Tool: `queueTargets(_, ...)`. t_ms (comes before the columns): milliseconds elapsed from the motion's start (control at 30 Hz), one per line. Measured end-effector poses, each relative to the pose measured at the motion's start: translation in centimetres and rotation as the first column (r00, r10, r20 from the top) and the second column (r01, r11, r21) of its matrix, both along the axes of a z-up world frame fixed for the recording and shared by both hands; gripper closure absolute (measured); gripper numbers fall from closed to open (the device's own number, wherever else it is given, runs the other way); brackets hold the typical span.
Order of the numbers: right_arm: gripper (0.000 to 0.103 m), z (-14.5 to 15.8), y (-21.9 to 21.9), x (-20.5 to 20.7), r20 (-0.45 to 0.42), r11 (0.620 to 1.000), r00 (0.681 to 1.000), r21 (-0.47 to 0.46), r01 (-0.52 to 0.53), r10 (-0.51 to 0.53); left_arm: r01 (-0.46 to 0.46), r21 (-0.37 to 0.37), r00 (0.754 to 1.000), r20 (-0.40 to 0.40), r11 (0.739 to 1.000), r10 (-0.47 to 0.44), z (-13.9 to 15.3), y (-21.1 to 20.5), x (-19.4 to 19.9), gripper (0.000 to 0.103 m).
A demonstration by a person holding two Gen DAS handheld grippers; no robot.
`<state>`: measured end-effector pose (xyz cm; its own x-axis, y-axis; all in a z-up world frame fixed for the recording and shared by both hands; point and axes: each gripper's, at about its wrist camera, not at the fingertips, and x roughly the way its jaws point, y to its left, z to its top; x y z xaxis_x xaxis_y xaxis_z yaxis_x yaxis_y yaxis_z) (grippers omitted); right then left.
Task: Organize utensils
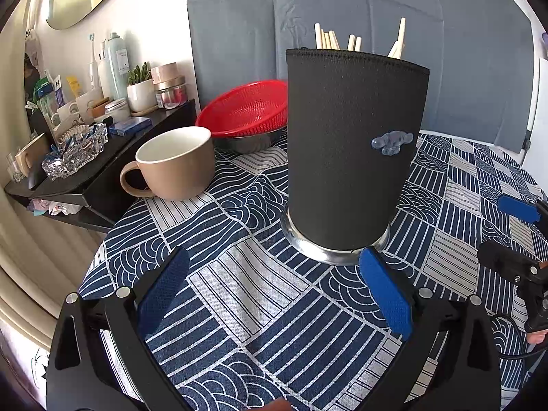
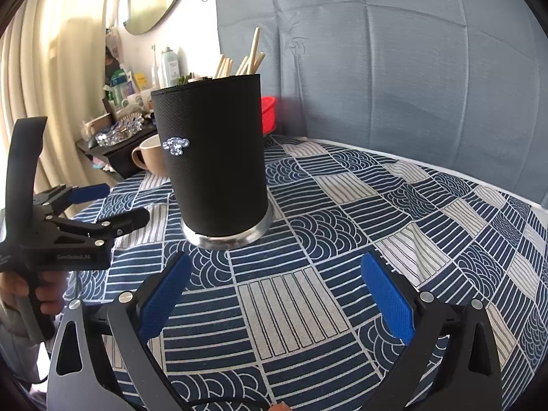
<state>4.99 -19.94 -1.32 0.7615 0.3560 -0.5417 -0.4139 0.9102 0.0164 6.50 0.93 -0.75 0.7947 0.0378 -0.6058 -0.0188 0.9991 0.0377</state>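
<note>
Black neoprene wraps the utensil holder (image 1: pixel 356 150), a tall cup on a shiny steel base, standing upright on the blue-and-white patterned table (image 1: pixel 260 294), and pale wooden chopsticks (image 1: pixel 328 39) poke out of its top at loose angles. The left gripper (image 1: pixel 274 274) sits low and near, its blue-padded fingers (image 1: pixel 385 294) spread wide and holding nothing, the right one just at the holder's steel rim. The right gripper (image 2: pixel 275 279) hovers further back, fingers (image 2: pixel 387 291) also parted and empty, the holder ahead and to its left. A beige mug (image 1: pixel 174 162) stands to the holder's left, a red colander (image 1: pixel 245 109) in a steel bowl beyond it. That sleeve looks soft and grippy, the cup underneath rigid, likely top-heavy with sticks leaning inside, so a squeeze around mid-body seems safest; the chopsticks themselves look light, stiff and smooth, best pinched near their upper ends.
</note>
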Motion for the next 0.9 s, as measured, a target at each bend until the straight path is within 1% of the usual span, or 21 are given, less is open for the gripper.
queueTargets(700,0.008,0.03,-0.03,-0.07,-0.001,1.0,1.0,-0.002,0.0,0.0,-0.006,0.004,1.0,-0.005,1.0,0.006,-0.06,0.07,0.12,0.006)
queueTargets(900,0.008,0.01,-0.05,-0.05,-0.001,1.0,1.0,-0.002,0.0,0.0,-0.002,0.018,1.0,-0.006,1.0,0.002,-0.15,-0.11,0.16,0.006)
